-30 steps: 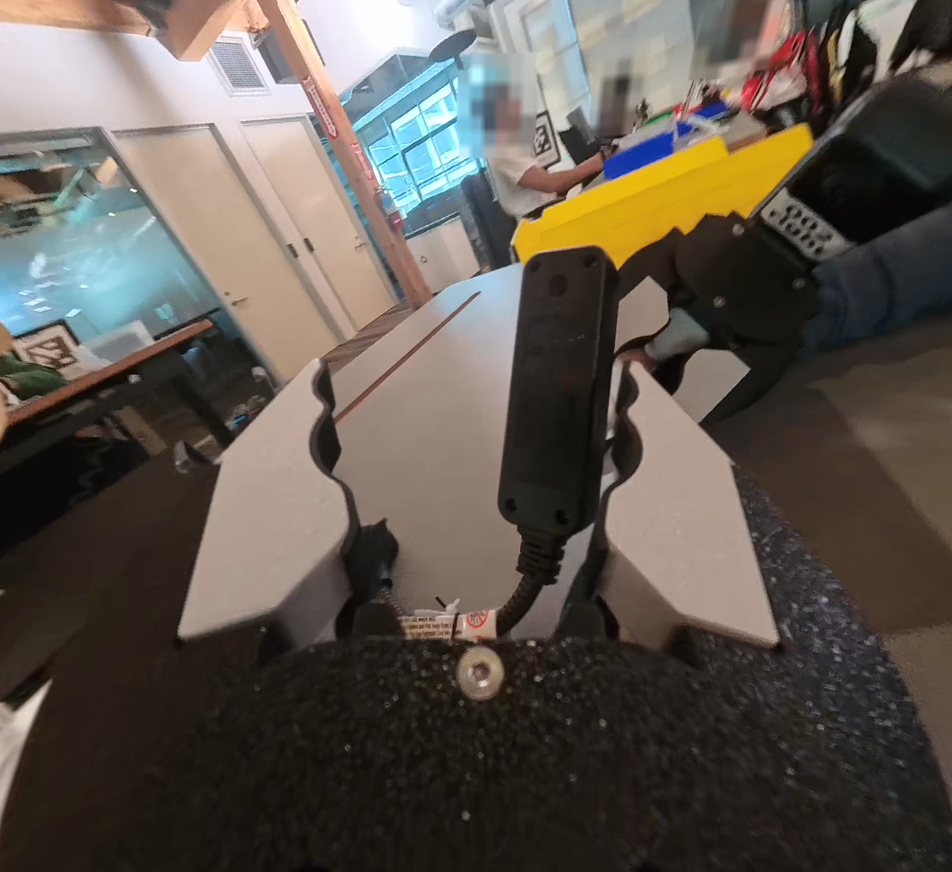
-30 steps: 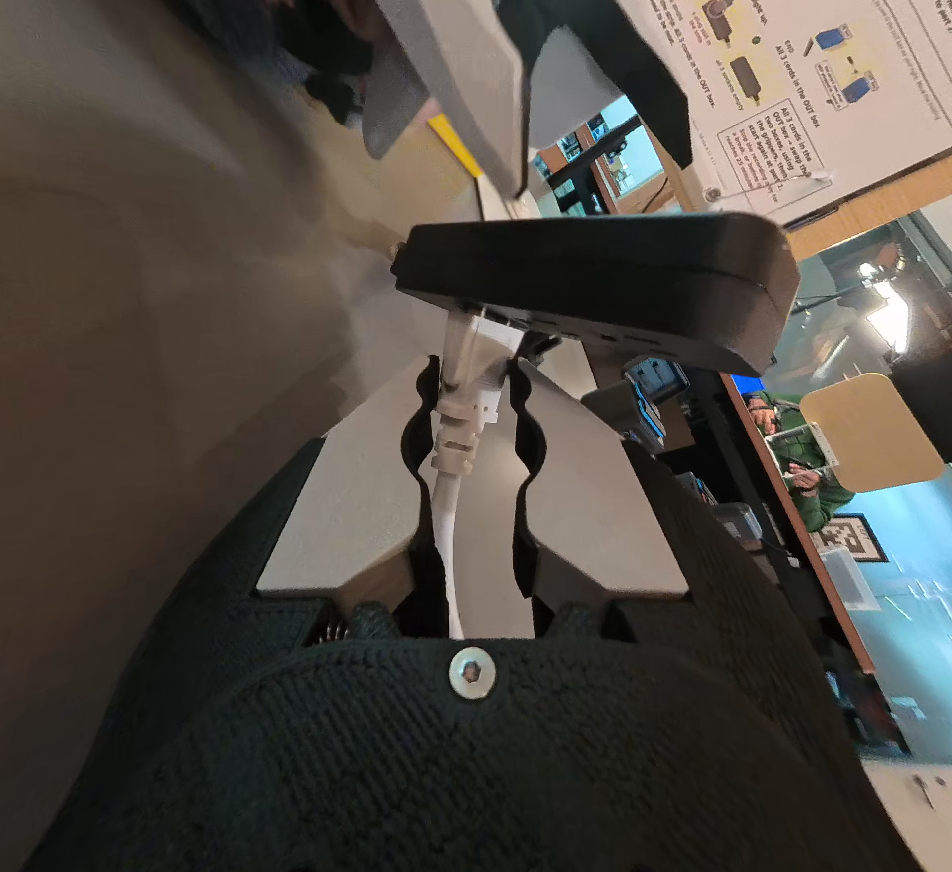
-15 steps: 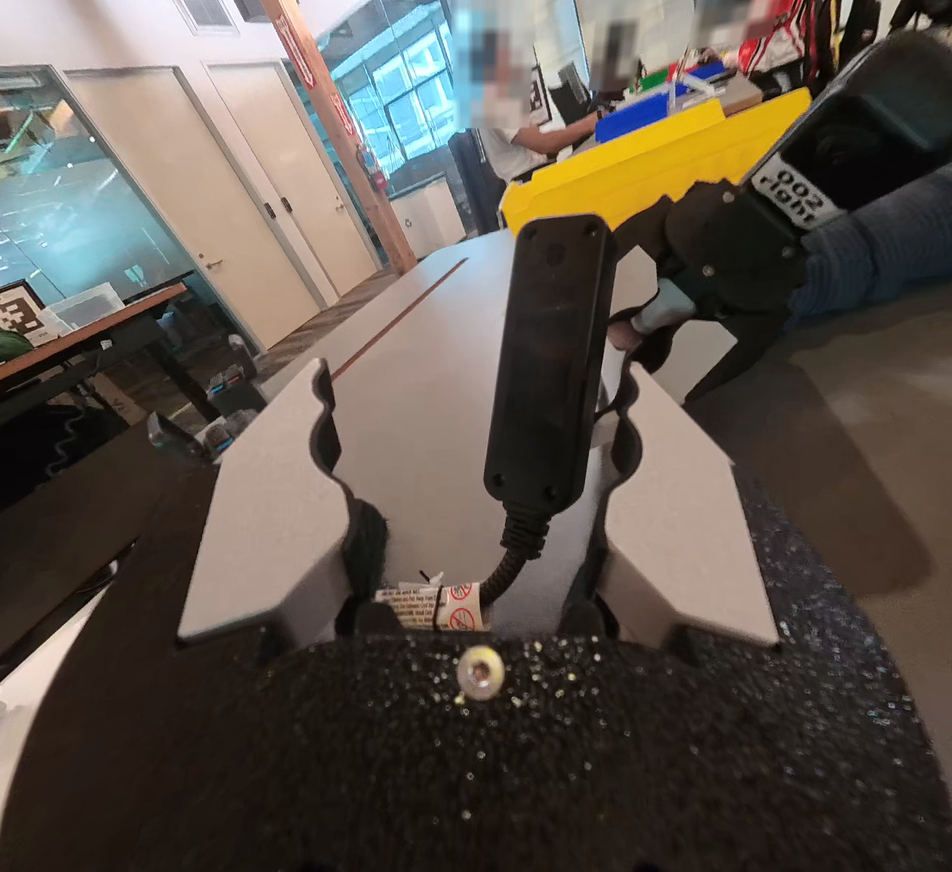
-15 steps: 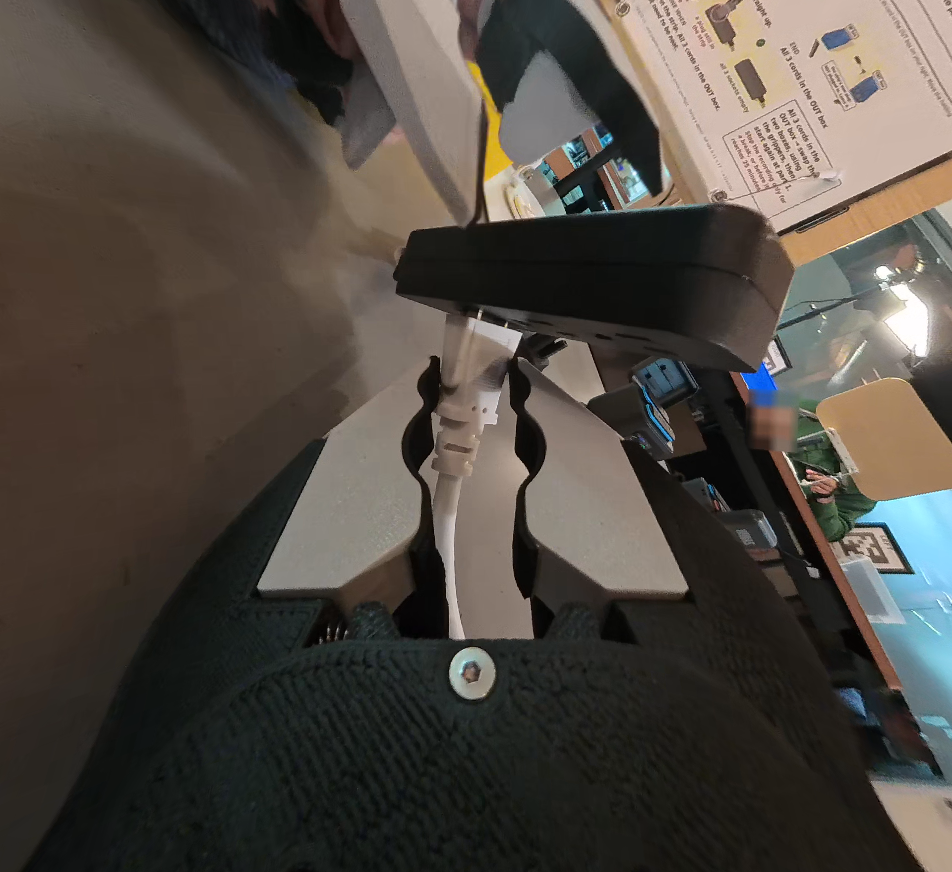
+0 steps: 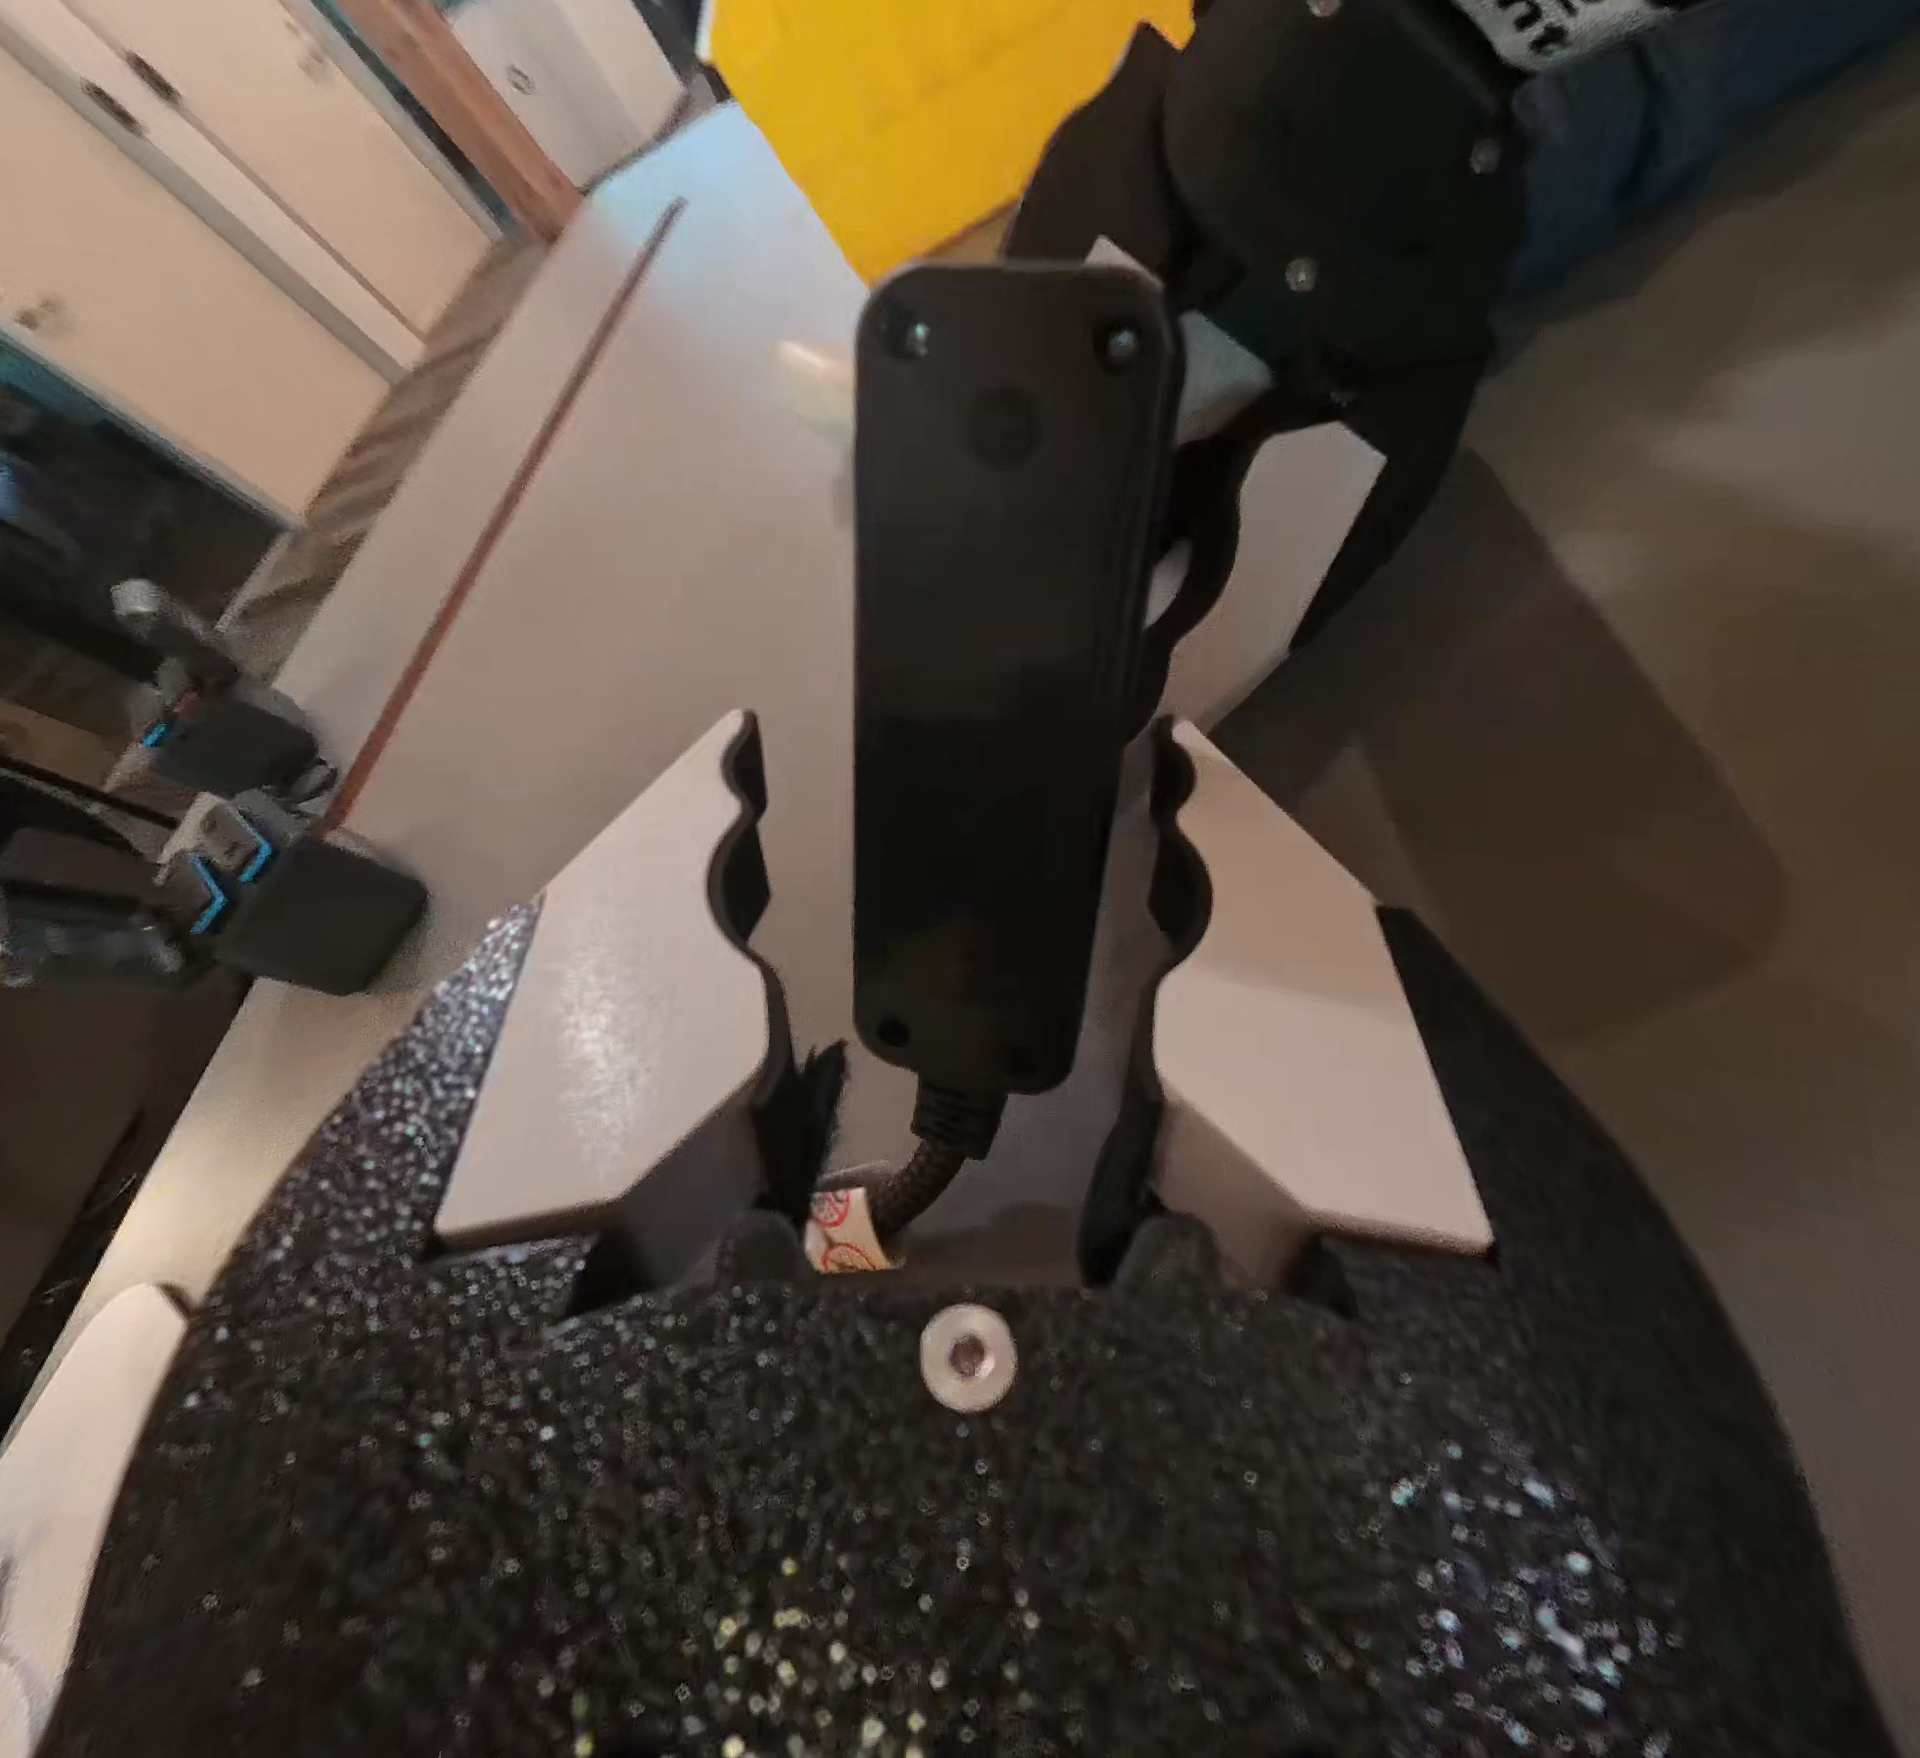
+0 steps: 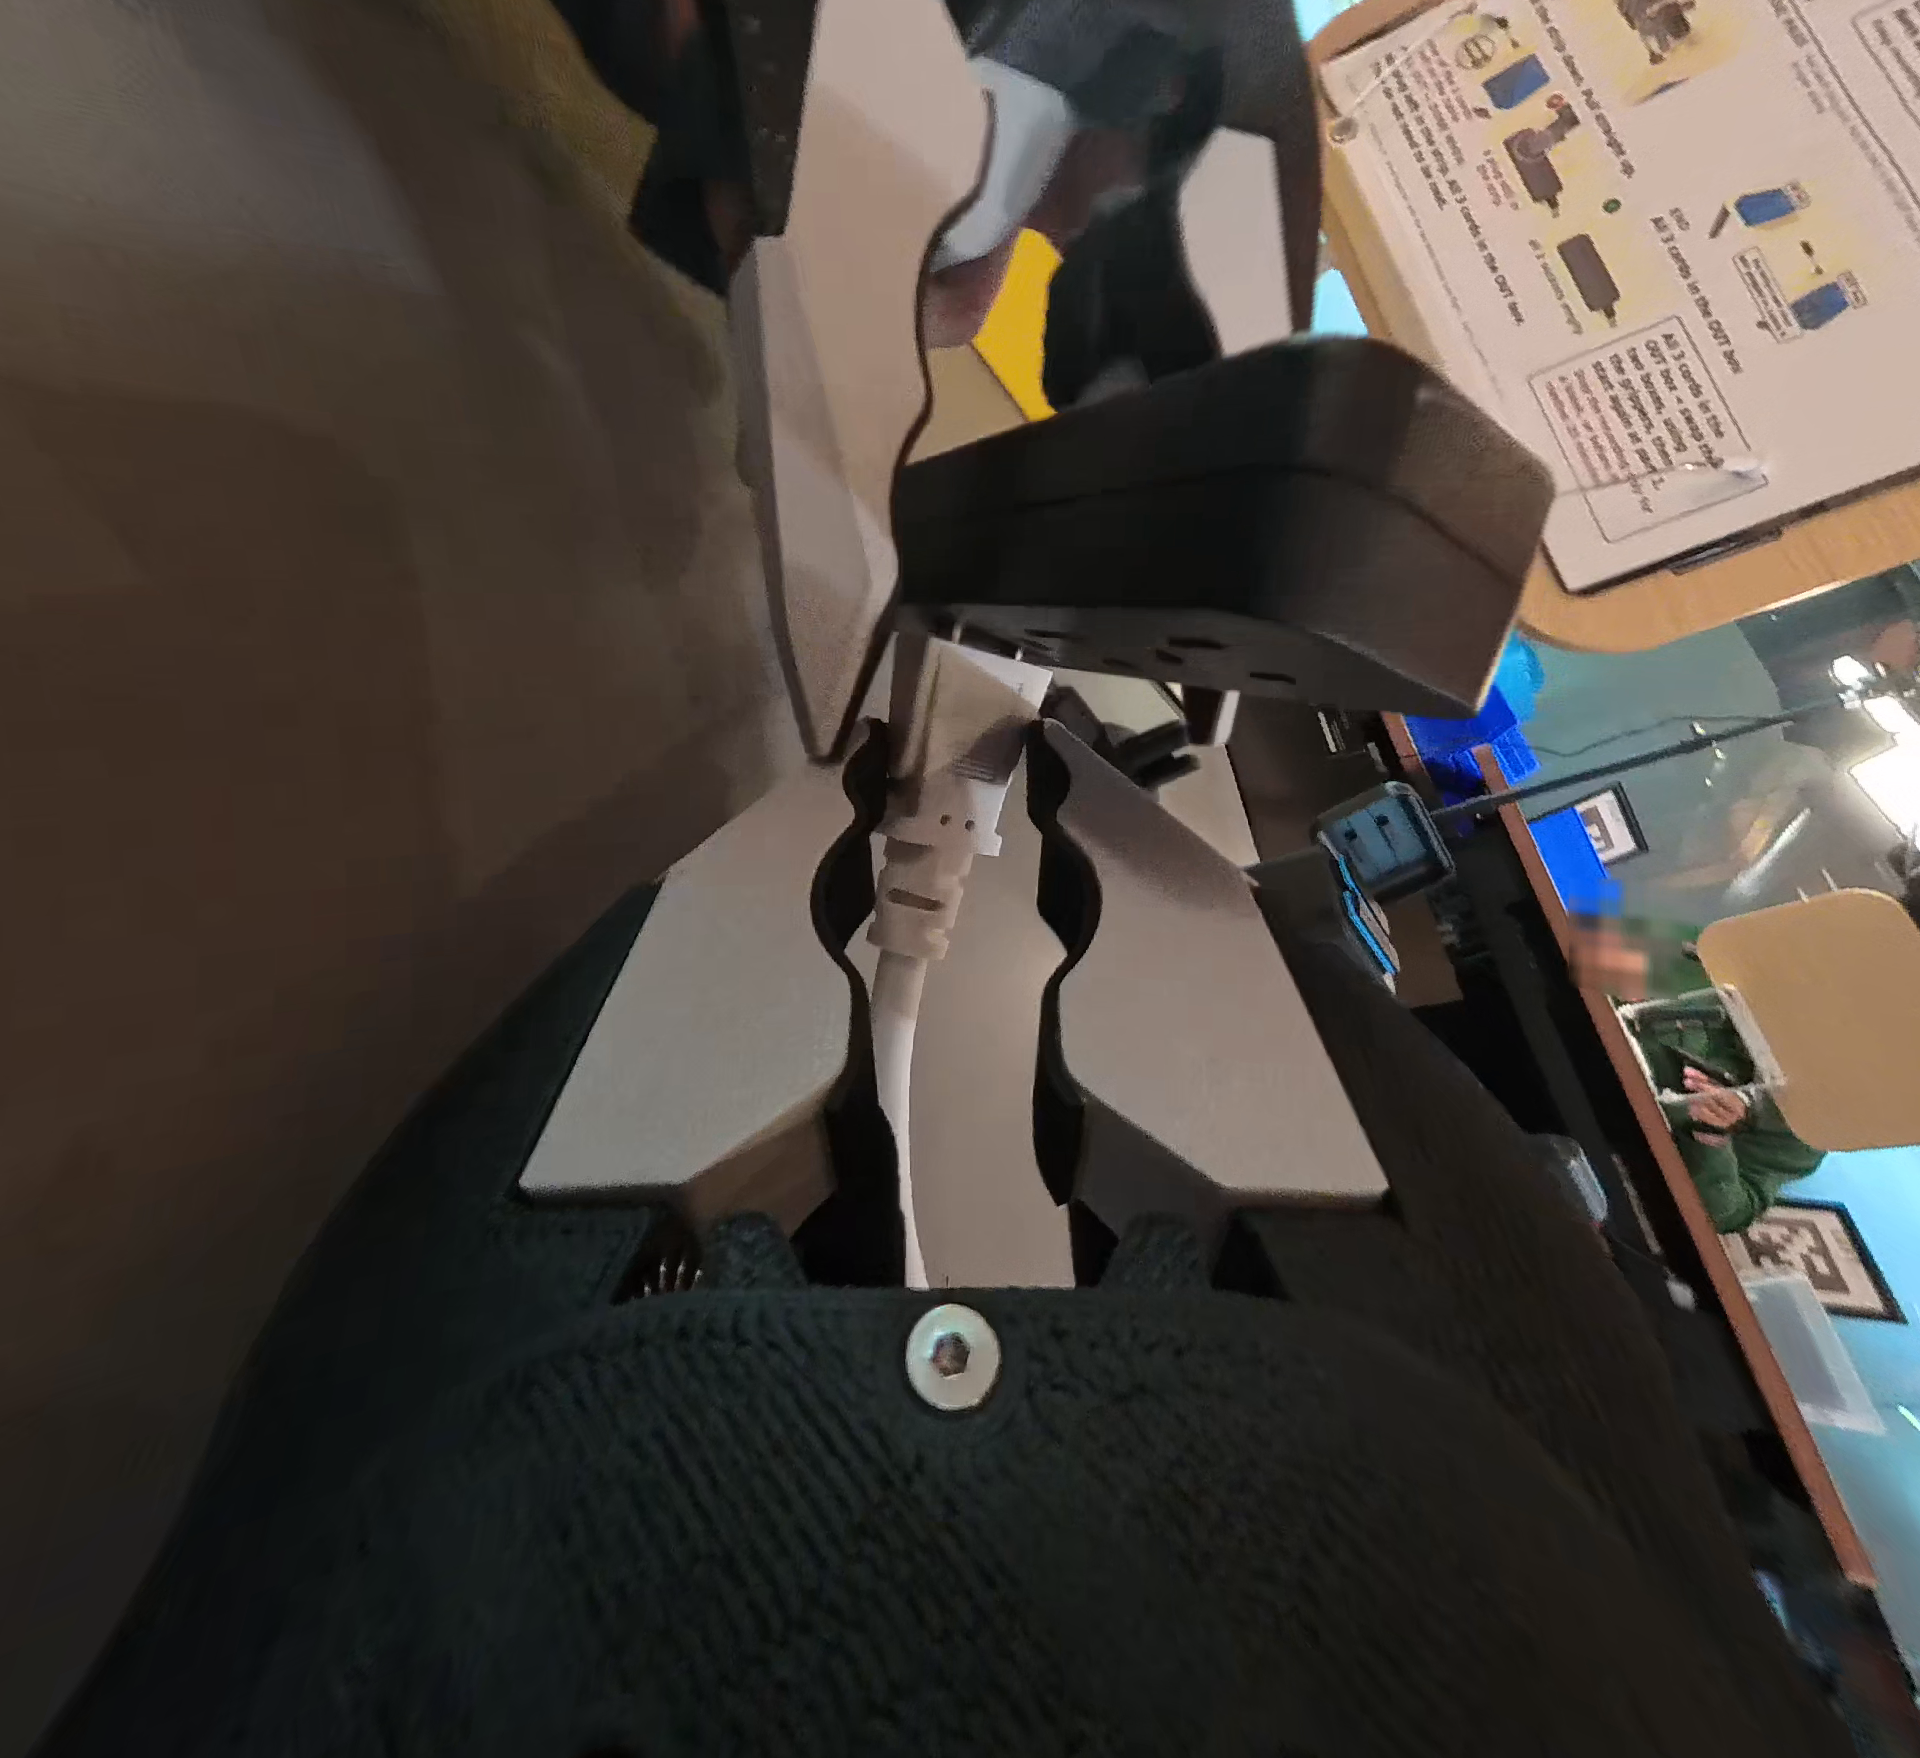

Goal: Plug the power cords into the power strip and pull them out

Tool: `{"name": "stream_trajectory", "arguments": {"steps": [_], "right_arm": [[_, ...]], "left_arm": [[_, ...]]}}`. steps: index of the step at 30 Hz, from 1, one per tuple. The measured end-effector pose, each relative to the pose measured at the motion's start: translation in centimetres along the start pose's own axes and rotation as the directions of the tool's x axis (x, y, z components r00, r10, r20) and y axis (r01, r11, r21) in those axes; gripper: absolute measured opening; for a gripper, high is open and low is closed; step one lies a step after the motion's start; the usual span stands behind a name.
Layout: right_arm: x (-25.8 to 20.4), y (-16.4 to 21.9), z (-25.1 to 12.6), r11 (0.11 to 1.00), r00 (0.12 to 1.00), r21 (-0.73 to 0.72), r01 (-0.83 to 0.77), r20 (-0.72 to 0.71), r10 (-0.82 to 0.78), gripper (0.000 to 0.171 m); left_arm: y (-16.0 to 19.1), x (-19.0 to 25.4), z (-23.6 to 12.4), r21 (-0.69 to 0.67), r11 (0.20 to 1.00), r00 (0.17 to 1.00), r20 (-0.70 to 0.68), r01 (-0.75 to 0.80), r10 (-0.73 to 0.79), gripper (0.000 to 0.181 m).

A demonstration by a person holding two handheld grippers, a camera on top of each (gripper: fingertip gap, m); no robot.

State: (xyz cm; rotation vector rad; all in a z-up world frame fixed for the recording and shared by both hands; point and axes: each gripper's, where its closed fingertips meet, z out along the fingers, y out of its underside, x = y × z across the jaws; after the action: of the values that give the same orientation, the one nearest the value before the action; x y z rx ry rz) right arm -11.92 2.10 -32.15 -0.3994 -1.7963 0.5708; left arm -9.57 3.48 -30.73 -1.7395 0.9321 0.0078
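Black strip, white plug, grey fingers

Matte black power strip (image 5: 1006,669) with black braided cord (image 5: 914,1189); white plug (image 6: 951,773) on white cable (image 6: 899,1085); pale grey fingers (image 5: 613,1002) on speckled black body; yellow bin (image 5: 935,46) behind; grey tabletop (image 5: 644,420)

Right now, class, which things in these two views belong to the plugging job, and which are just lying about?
In the job:
black power strip
white plug
left gripper
right gripper

Lying about:
yellow bin
instruction sheet
black box with blue clips
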Motion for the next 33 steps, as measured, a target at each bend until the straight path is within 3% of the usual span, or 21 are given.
{"name": "stream_trajectory", "arguments": {"steps": [3,9,14,22,25,27,29,30,33], "right_arm": [[-0.3,-0.1,0.0,1.000,1.000,0.012,-0.001,0.027,0.001,0.025],[-1.4,-0.6,0.0,0.999,0.996,0.029,0.014,0.089,-0.016,0.033],[-2.6,-2.4,0.2,0.997,0.992,0.079,0.015,0.125,-0.024,0.037],[-3.3,-3.7,1.3,0.998,0.991,0.062,0.008,0.133,-0.016,0.036],[-3.3,-3.8,0.9,0.994,0.976,0.061,-0.093,0.203,0.079,0.045],[-3.4,-4.0,0.8,0.980,0.944,0.044,-0.195,0.280,0.175,0.061],[-3.5,-3.6,1.3,0.960,0.906,-0.036,-0.279,0.321,0.275,0.066],[-3.4,-3.4,1.6,0.951,0.897,-0.062,-0.303,0.319,0.306,0.064],[-3.2,-3.1,1.9,0.953,0.903,-0.079,-0.294,0.302,0.304,0.019]], "left_arm": [[-0.1,0.9,-0.4,-0.055,0.990,0.991,-0.034,-0.128,0.127,0.044],[0.4,2.3,-1.3,-0.020,0.915,0.914,0.038,-0.403,0.403,0.044],[0.4,3.8,-2.9,0.070,0.885,0.888,0.050,-0.460,0.458,0.043],[0.8,4.5,-4.7,0.098,0.903,0.906,0.112,-0.419,0.408,0.043],[0.3,4.1,-4.6,0.149,0.931,0.942,0.087,-0.333,0.323,0.044],[-0.2,3.7,-4.5,0.181,0.950,0.966,0.079,-0.255,0.244,0.043],[-0.9,2.8,-4.3,0.228,0.961,0.988,0.068,-0.154,0.142,0.043],[-1.3,2.4,-4.3,0.264,0.960,0.995,0.048,-0.096,0.086,0.043],[-2.0,2.9,-4.6,0.337,0.942,0.999,-0.044,-0.001,0.016,0.043]]}}
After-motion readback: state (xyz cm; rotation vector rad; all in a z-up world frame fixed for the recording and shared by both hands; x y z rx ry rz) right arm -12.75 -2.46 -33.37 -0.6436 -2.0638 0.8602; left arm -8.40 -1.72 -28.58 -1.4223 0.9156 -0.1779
